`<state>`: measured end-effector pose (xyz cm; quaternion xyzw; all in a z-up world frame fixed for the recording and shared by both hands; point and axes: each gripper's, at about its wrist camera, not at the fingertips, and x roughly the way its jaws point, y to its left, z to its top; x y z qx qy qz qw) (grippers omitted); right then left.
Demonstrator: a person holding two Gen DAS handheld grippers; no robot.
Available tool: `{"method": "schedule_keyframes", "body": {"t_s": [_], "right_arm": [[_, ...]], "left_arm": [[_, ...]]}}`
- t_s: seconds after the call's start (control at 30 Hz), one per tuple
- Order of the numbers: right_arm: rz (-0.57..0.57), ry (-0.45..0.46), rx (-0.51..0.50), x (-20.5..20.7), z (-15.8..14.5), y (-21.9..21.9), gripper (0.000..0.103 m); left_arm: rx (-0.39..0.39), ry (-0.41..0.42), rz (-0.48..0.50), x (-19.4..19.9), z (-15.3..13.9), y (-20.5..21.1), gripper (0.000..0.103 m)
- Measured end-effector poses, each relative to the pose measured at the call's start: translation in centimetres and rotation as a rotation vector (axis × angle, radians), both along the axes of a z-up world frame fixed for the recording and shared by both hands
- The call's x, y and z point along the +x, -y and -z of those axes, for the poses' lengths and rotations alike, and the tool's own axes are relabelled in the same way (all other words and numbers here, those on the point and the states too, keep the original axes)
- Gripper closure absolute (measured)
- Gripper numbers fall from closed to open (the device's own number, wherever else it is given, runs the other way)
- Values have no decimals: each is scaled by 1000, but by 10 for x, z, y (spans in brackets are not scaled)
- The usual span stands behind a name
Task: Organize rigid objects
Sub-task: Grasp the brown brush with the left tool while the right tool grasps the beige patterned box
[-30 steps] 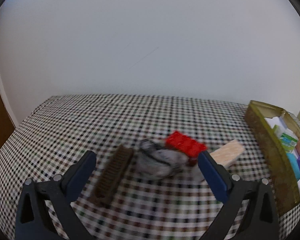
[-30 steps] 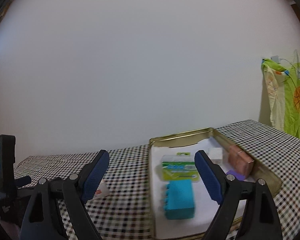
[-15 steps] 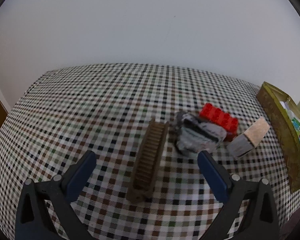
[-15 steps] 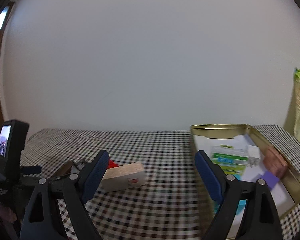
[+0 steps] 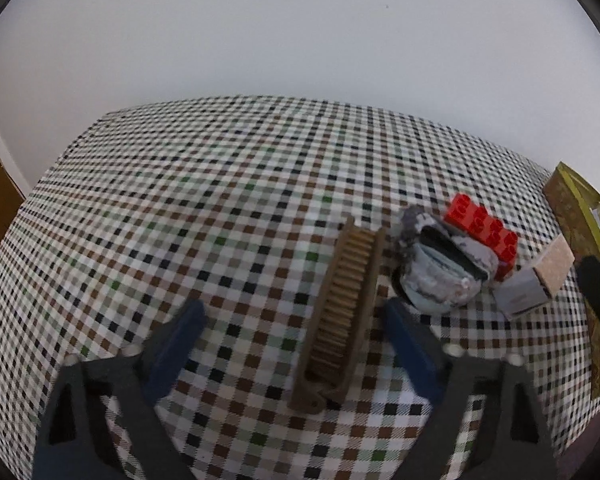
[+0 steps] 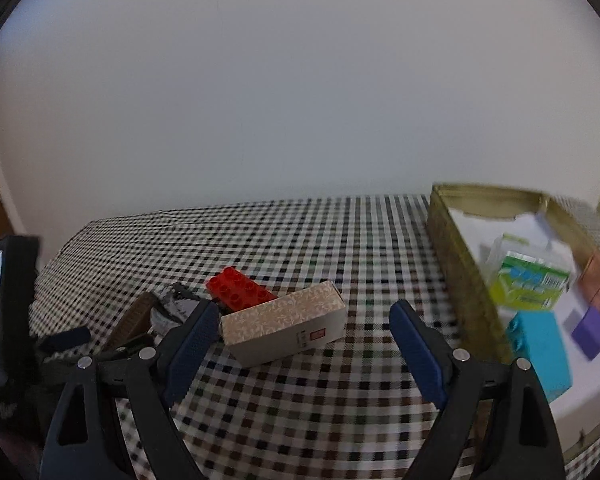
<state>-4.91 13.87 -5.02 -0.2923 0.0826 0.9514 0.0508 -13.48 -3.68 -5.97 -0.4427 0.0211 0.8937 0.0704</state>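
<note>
Closing around the brown comb [image 5: 342,312] lying flat on the checked worktop [image 5: 204,216], left claw [image 5: 296,334] risks skidding off its low edge, while right claw [image 6: 300,332] hangs open, empty, near the patterned box [image 6: 284,322].

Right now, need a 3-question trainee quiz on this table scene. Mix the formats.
1. True or false: the brown comb lies between the left tongs' fingers.
2. Which thing lies nearest the gold tin? A red brick B patterned box C comb
3. Fill in: the right tongs are ____ and hold nothing.

Key: 1 true (jaws closing, pads not yet touching it). 2 B. 3 open.
</note>
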Motion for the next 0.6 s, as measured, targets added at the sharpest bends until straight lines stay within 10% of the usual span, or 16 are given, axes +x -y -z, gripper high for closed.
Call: {"method": "schedule_keyframes", "body": {"t_s": [0.3,0.47,0.6], "right_arm": [[120,89,-79,-34,13,3,14],[92,161,-155,-43,27,-12,15],[28,208,-182,-47,33,-23,42]], "left_arm": [[37,-21,92,4,-6,-8,77],[102,-12,80,5,-9,-2,79],[107,-13,72,5,-8,-2,79]]}}
